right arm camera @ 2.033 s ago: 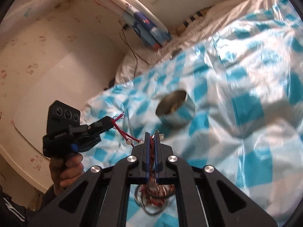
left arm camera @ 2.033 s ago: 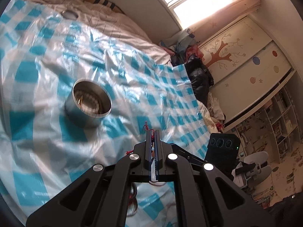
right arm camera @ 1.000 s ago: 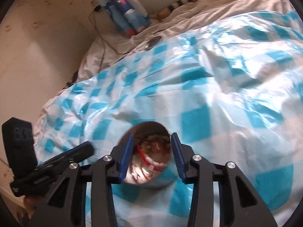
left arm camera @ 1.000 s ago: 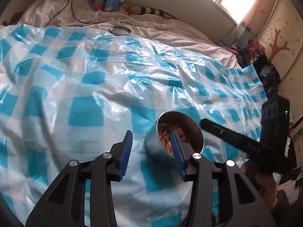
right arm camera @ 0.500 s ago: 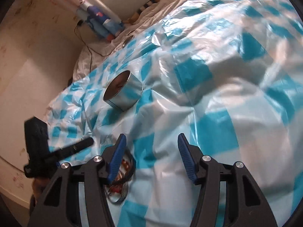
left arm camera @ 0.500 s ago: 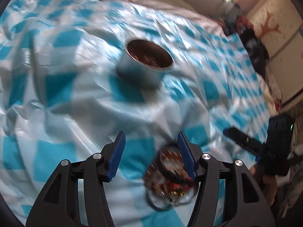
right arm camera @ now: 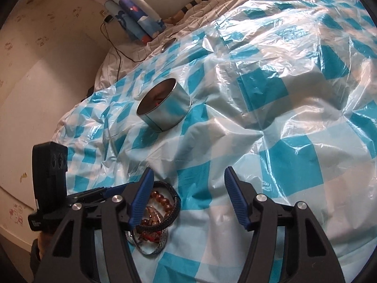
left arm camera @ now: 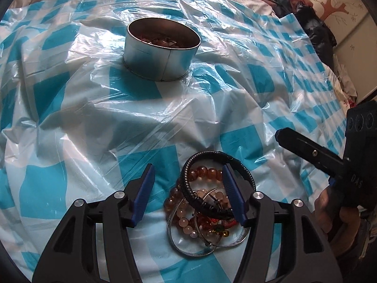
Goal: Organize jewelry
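Note:
A pile of jewelry (left arm camera: 207, 202) lies on the blue-and-white checked plastic sheet: a black braided bracelet (left arm camera: 188, 181), amber bead bracelets and silver bangles. My left gripper (left arm camera: 188, 188) is open, low over the pile, its jaws either side of it. A round metal tin (left arm camera: 160, 49) with jewelry inside stands farther back. In the right wrist view my right gripper (right arm camera: 188, 193) is open and empty, with the pile (right arm camera: 155, 221) by its left finger and the tin (right arm camera: 165, 105) ahead to the left.
The sheet (left arm camera: 94, 122) is crumpled over soft bedding. The right gripper (left arm camera: 329, 158) shows at the right of the left wrist view. A small round lid (right arm camera: 168, 43), a cable and blue rolled items (right arm camera: 136, 23) lie by the far wall.
Both grippers, shut on red-corded jewelry, went to the tin and opened. Both have since pulled back from it to the loose pile, which now lies between the left jaws.

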Motion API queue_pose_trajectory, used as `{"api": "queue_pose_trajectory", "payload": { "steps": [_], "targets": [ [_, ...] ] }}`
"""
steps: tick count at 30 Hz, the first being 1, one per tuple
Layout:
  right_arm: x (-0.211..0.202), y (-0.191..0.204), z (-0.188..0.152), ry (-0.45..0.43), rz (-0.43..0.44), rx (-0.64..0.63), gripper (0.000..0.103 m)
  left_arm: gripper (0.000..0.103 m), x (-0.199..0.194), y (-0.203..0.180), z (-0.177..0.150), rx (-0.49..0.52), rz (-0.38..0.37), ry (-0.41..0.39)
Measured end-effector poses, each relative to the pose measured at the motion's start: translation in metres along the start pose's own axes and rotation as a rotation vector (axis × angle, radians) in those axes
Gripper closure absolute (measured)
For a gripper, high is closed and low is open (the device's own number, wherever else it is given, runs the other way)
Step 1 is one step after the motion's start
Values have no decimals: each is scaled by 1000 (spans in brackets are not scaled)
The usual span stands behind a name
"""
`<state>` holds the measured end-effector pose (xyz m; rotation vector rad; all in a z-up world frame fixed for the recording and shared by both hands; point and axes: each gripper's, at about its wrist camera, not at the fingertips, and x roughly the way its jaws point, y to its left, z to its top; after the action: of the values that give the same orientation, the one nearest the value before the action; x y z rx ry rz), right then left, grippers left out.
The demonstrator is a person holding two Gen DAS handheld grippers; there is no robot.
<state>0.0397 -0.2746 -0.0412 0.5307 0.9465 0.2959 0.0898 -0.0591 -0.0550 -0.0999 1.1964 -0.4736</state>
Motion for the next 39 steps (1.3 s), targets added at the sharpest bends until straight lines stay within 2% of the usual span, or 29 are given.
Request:
{"api": "queue_pose_trajectory", "payload": {
  "steps": [14,27,28,31,34,39],
  "targets": [
    [7,-1,1,21,11,12,41,43,4,-15,0,76,75,-6],
    [7,-1,1,21,11,14,39,43,2,-14,-2,75,59,-14],
    [7,-1,1,21,11,15,39,47,2,-14,-1,71,48,-19],
    [7,-1,1,20,12,15,39,78,1,-13,-1,71,24,-22],
    [7,-1,1,20,12,15,39,95,-2,-13,-1,93,35,-45],
    [6,-1,1,20,12,15,39,96,-13,-12,2,98,14,-90]
  ]
}}
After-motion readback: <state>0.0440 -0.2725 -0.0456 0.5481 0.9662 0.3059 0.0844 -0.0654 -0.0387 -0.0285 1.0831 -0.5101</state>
